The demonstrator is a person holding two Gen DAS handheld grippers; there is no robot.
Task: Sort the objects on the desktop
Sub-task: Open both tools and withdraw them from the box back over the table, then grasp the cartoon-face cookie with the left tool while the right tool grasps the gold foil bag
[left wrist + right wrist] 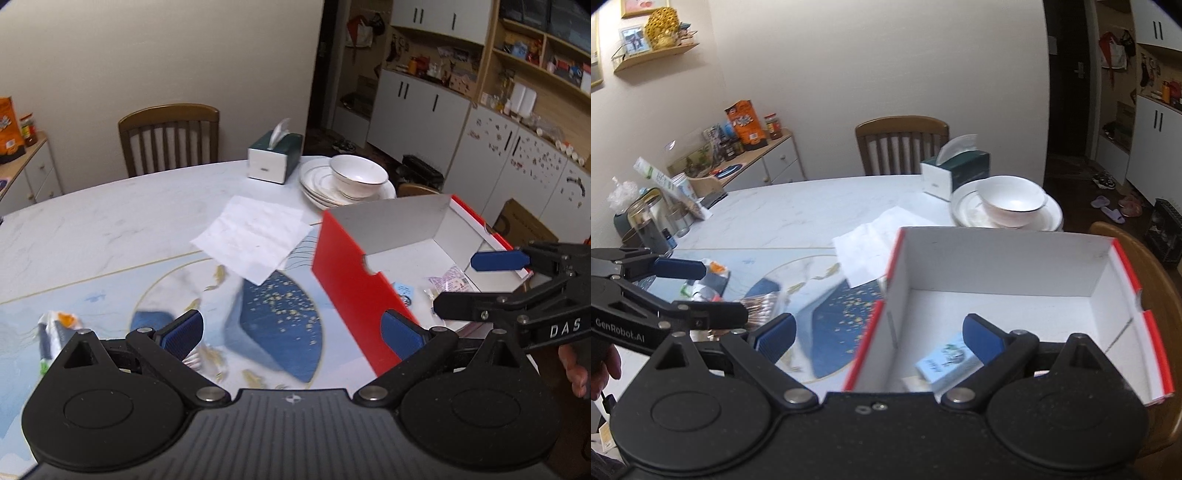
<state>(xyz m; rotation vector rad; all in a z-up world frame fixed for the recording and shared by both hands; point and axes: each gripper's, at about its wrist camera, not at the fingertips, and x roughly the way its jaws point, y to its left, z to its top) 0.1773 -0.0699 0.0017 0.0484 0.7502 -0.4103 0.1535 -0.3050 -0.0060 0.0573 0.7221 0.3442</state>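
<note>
Marble tabletop in a dining room carries a red box with white walls, open upward to receive sorted things. 2 small packets already lie inside. Right gripper hangs over its near wall, jaws apart and empty; left gripper, jaws also apart, faces loose wrappers.

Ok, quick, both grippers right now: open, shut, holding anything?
Left gripper: open, holding nothing.
Right gripper: open, holding nothing, over the red box.
</note>
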